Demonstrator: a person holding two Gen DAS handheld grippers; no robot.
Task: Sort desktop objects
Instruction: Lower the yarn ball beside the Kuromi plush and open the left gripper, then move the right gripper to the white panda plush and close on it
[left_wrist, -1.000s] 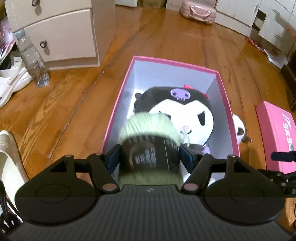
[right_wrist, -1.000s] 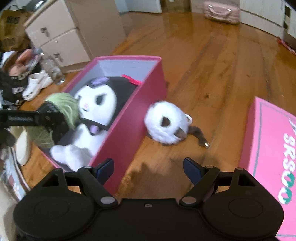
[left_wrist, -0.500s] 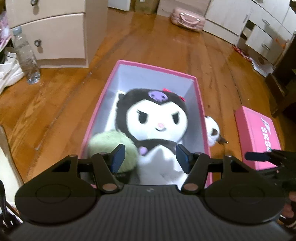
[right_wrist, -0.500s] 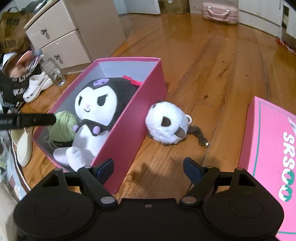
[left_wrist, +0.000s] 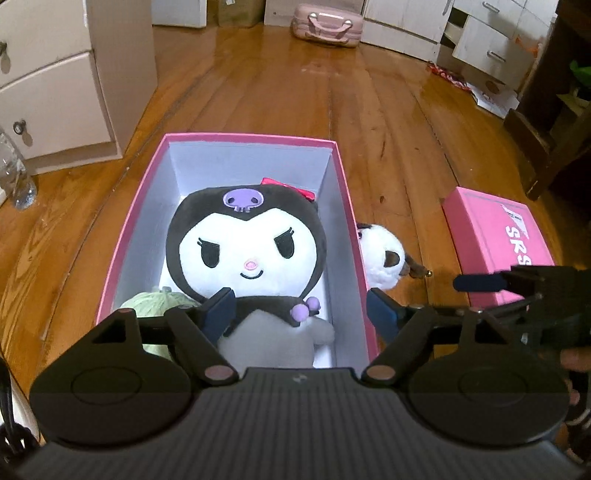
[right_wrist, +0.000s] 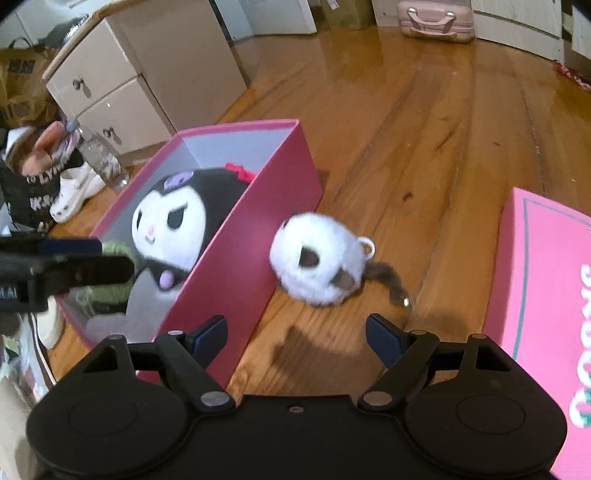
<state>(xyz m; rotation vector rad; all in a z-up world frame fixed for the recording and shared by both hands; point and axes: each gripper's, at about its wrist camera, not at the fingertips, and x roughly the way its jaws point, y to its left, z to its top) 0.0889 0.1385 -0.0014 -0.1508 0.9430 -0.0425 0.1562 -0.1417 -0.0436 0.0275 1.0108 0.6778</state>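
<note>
- Two grippers were in view, both with their jaws apart and nothing pressed between the pads.
- The left gripper (left_wrist: 301, 308) hung over the near end of the open pink box (left_wrist: 142, 206); its jaws had just been opening, and only the plush's body showed in the gap below them, not gripped.
- Its left finger stood above the green yarn ball (left_wrist: 155, 301), which lay in the box's near left corner, tucked against the plush's side.
- The black-and-white plush (left_wrist: 245, 243) lay face up in the box, filling most of its length, a purple skull on its hood and a red bow by the far ear.
- The right gripper (right_wrist: 295, 334) hovered spread wide above bare wooden floor (right_wrist: 424, 147), just right of the box's outer wall (right_wrist: 236, 258).
- Ahead of its jaws lay the small white fluffy toy (right_wrist: 321, 258), on the floor just beside the box and apart from both pads; a white loop and a dark tail stuck out on its right.
- The pink lid (right_wrist: 546, 295) with green lettering lay flat further right.
- A drawer cabinet (right_wrist: 110, 96), a plastic bottle (right_wrist: 101, 157) and white shoes (right_wrist: 75, 192) stood beyond the box.
</note>
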